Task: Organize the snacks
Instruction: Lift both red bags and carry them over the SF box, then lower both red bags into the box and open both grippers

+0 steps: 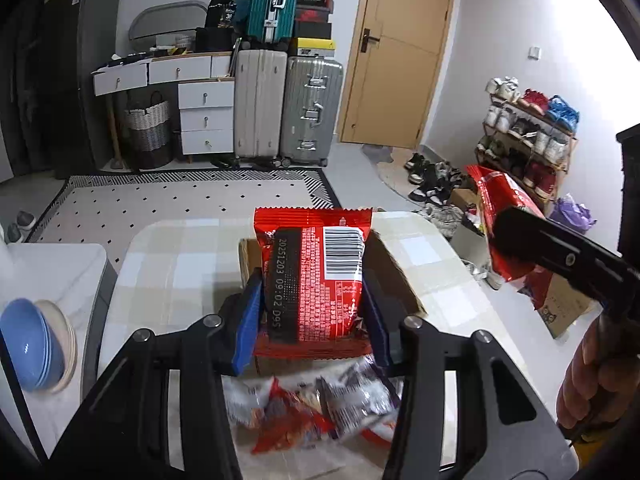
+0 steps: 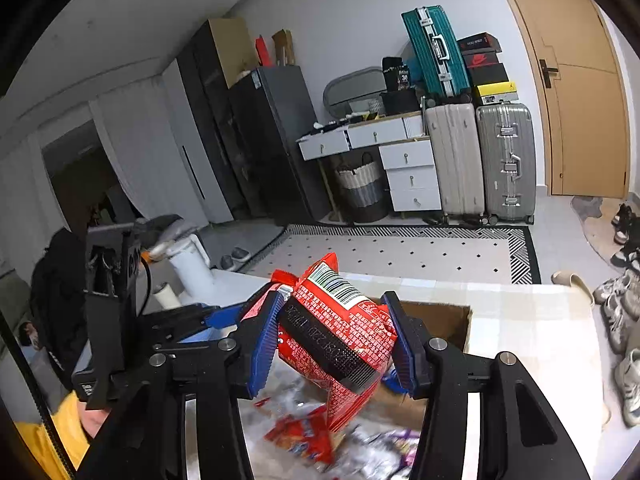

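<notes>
My left gripper [image 1: 312,300] is shut on a red snack packet [image 1: 316,276], barcode side up, held above an open cardboard box [image 1: 394,272] on the checked table [image 1: 168,268]. My right gripper [image 2: 336,340] is shut on a second red snack packet [image 2: 340,332], tilted, above the same box [image 2: 444,320]. The right gripper with its packet [image 1: 504,208] shows at the right of the left wrist view. A loose pile of red and silver snack packets [image 1: 316,408] lies on the table below the grippers; it also shows in the right wrist view [image 2: 304,436].
Blue and white bowls [image 1: 36,344] are stacked on a side surface at the left. Beyond the table are a dotted rug [image 1: 180,200], suitcases [image 1: 288,108], a white drawer unit [image 1: 204,116] and a shoe rack [image 1: 528,128].
</notes>
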